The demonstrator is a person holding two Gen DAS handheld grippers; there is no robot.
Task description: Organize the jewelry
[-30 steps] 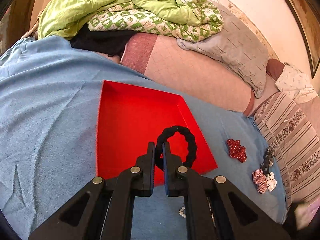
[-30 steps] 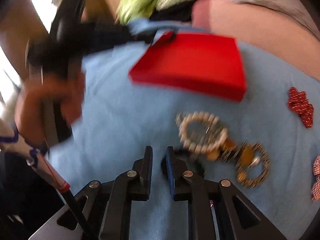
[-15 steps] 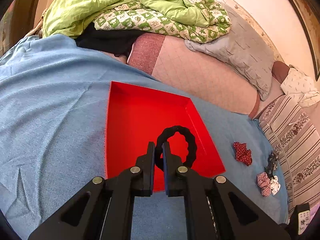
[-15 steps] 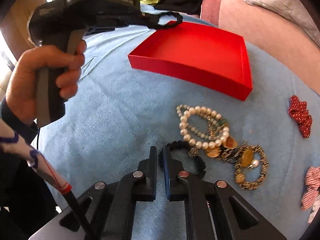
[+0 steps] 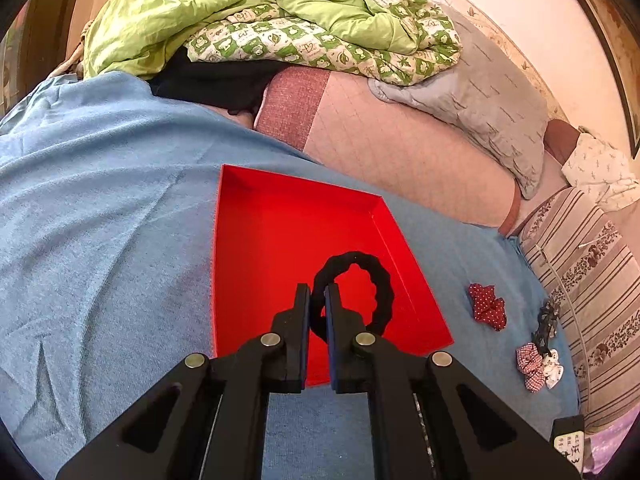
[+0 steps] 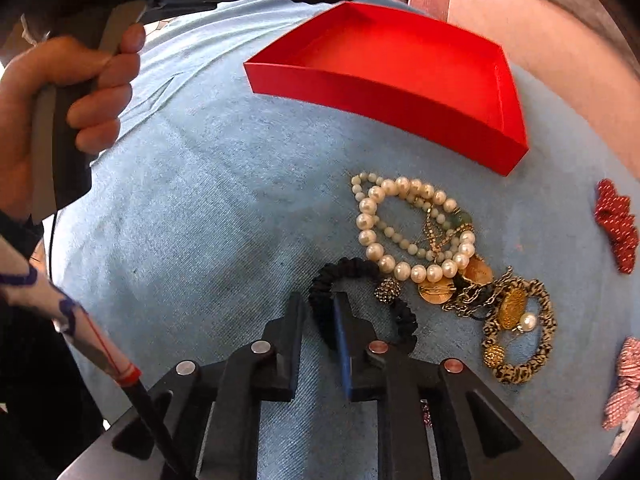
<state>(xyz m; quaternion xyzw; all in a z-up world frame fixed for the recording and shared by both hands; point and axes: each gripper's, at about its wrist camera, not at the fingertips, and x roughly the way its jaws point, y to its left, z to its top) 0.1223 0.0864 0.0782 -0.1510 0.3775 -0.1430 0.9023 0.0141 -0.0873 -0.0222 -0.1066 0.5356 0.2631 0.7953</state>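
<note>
Looking along the left gripper (image 5: 317, 304) in the left wrist view, its two black fingers are clamped on the near side of a black braided fabric ring (image 5: 360, 292), which juts forward over the near right part of a shallow red rectangular tray (image 5: 280, 240). Whether the ring touches the tray floor cannot be told. The tray sits on a light blue cloth (image 5: 100, 248) spread over the bed. To the tray's right on the cloth lie a red white-dotted fabric bow (image 5: 487, 306), a small dark hair clip (image 5: 545, 326) and a red-checked bow with a white charm (image 5: 538, 366) (these last three close together near the striped bedding). Behind the tray are a crumpled green quilt (image 5: 240, 12) and a grey pillow (image 5: 480, 96).

From the right wrist view, the right gripper (image 6: 320, 320) hangs low over the cloth with its jaws parted a little; a second black fabric scrunchie (image 6: 360, 304) lies on the cloth, its left arc between the fingers, which do not appear to press it. Just right of it, touching, sits a tangle of white pearl bracelets (image 6: 400, 232), gold coin charms (image 6: 456, 284) and a leopard-print beaded bangle (image 6: 520, 328). The red tray stands beyond the pile, apart from it. At the left edge the person's left hand (image 6: 60, 108) grips the other tool's handle.
</note>
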